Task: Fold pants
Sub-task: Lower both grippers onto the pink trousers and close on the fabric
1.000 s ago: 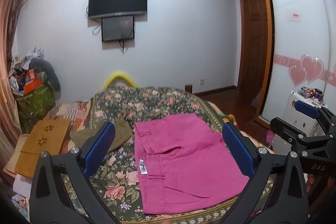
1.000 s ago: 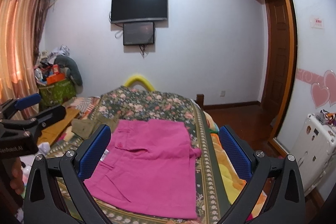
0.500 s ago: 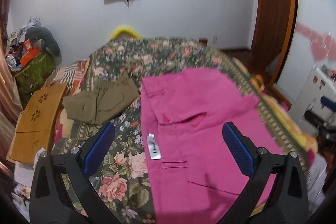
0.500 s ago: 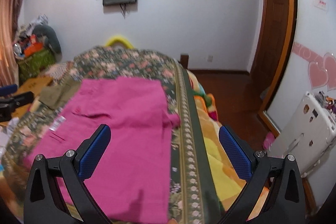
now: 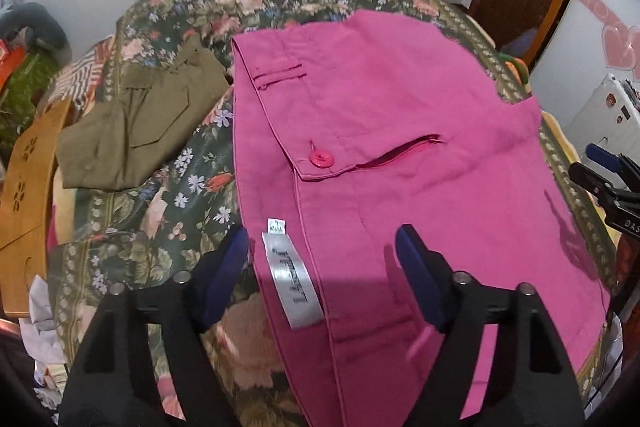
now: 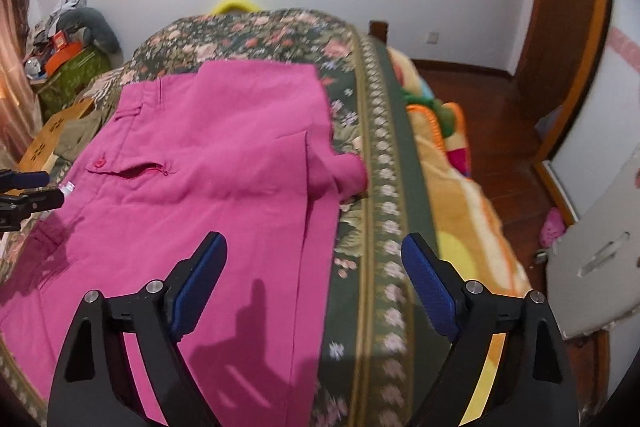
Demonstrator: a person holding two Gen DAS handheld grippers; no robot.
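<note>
Pink pants point(image 5: 400, 131) lie flat on the floral bedspread point(image 5: 160, 211), waistband to the left with a pink button and a white label point(image 5: 292, 283). My left gripper point(image 5: 324, 263) is open just above the waistband edge, straddling the label. My right gripper point(image 6: 316, 267) is open above the pants' right edge point(image 6: 224, 163), one finger over pink cloth, the other over the bedspread point(image 6: 376, 187). Neither holds anything. Each gripper shows at the other view's edge.
Folded olive pants point(image 5: 136, 131) lie on the bed to the left of the pink ones. A wooden board point(image 5: 28, 187) and clutter stand off the bed's left side. A white suitcase point(image 6: 600, 259) and wooden floor are off the right side.
Both grippers have dropped down and forward toward the pink pants, tilting down at the bed. The left one now hovers at the waistband, the right one at the right edge. Jaws stay open.
</note>
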